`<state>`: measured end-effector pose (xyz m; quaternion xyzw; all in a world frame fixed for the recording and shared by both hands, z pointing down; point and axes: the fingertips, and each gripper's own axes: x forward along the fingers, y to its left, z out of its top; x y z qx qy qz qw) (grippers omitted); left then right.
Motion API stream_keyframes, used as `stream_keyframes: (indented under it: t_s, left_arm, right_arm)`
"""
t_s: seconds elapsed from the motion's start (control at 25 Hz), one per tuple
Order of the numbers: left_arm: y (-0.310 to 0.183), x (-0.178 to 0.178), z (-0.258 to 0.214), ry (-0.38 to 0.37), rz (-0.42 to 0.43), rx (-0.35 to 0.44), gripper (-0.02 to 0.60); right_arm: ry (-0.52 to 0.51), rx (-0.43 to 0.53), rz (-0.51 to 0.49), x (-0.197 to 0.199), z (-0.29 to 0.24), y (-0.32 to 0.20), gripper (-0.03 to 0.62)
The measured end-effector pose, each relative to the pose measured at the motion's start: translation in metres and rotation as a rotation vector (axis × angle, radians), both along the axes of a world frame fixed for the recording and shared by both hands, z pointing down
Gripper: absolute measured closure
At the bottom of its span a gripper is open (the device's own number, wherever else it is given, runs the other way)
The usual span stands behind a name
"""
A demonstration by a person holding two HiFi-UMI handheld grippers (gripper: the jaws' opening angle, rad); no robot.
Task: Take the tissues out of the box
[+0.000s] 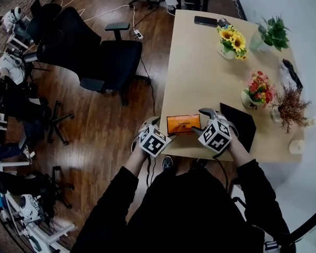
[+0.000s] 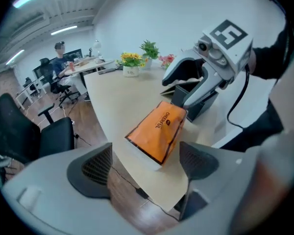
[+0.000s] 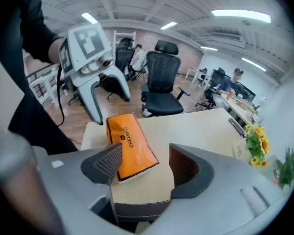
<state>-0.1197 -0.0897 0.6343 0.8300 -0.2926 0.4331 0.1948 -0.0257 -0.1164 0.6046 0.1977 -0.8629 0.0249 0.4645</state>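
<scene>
An orange tissue pack (image 1: pixel 183 124) lies flat at the near edge of the light wooden table (image 1: pixel 200 73). My left gripper (image 1: pixel 160 127) sits just left of it, at the table's edge. In the left gripper view the jaws (image 2: pixel 144 168) stand wide open, and the pack (image 2: pixel 159 131) lies ahead of them, untouched. My right gripper (image 1: pixel 200 123) is at the pack's right end. Its jaws (image 3: pixel 144 168) are open, with the near end of the pack (image 3: pixel 130 141) by the left pad, which does not press on it. No loose tissue shows.
A black flat case (image 1: pixel 241 123) lies right of the pack. Farther back stand a sunflower pot (image 1: pixel 231 41), a red flower pot (image 1: pixel 259 91), a green plant (image 1: pixel 274 33), a dried plant (image 1: pixel 289 107) and a phone (image 1: pixel 205 21). A black office chair (image 1: pixel 102 57) stands left.
</scene>
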Motion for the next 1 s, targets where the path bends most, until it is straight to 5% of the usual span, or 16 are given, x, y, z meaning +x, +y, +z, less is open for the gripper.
stream_keyframes:
  t_s: [0.24,0.44,0.64,1.0]
  left_arm:
    - [0.009,-0.02,-0.075,0.242,-0.28,0.16,0.226]
    - [0.027,-0.024,-0.124,0.351,-0.37,0.289,0.354]
    - [0.036,-0.019,-0.147,0.403,-0.42,0.366,0.418]
    - [0.046,-0.011,-0.149,0.441,-0.464,0.364,0.454]
  right_arm:
    - [-0.403,0.07,0.458,0.055,-0.081,-0.021,0.44]
    - [-0.66,0.061,0.711,0.089,-0.119,-0.003,0.564]
    - [-0.721,0.093,0.75,0.095,-0.135,0.021,0.594]
    - [-0.733,0.129,0.704,0.085,-0.146,0.046,0.594]
